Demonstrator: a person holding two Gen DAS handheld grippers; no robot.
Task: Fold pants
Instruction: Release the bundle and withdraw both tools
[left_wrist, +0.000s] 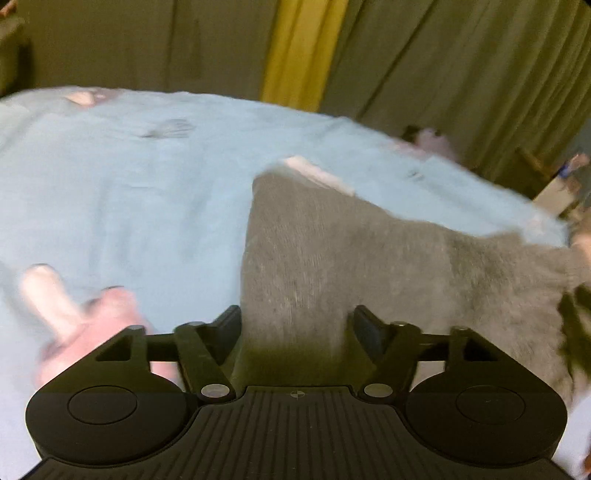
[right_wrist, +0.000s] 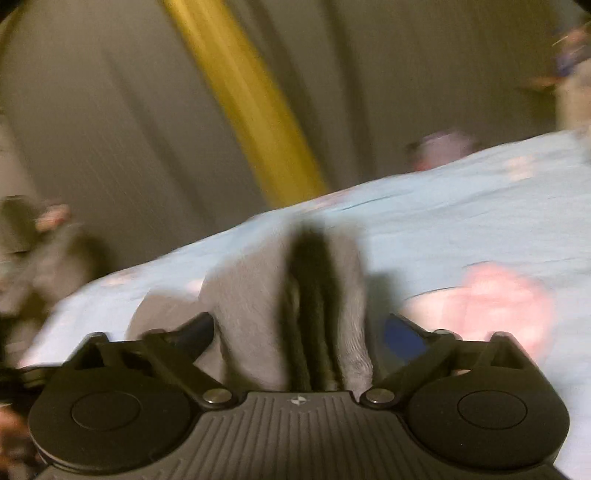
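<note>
Black gripper housing fills the bottom of both wrist views, ribbed in the middle with a round disc on either side. In the left wrist view the left gripper (left_wrist: 295, 325) has its two fingers spread apart, and the grey pants (left_wrist: 369, 266) run up between them from the housing; whether the pads press on the cloth cannot be told, as the edges are blurred. The pants lie on a light blue bedsheet (left_wrist: 129, 184), rising to a corner with a pale strip (left_wrist: 321, 175) along its far edge and reaching toward the right edge of the bed. A pink printed patch (left_wrist: 74, 317) marks the sheet near the bed's near left side.

In the right wrist view the right gripper (right_wrist: 299, 332) stands wide apart, one pad showing blue. Grey pants (right_wrist: 251, 306) fabric bunches upright between its fingers in two folds with a dark gap down the middle, and clear space shows between the cloth and each finger. The bedsheet (right_wrist: 461, 221) slopes away behind, with a pink patch (right_wrist: 498, 299) to the right. Olive curtains (right_wrist: 92, 129) with a yellow stripe (right_wrist: 251, 110) hang beyond the bed's far edge.
</note>
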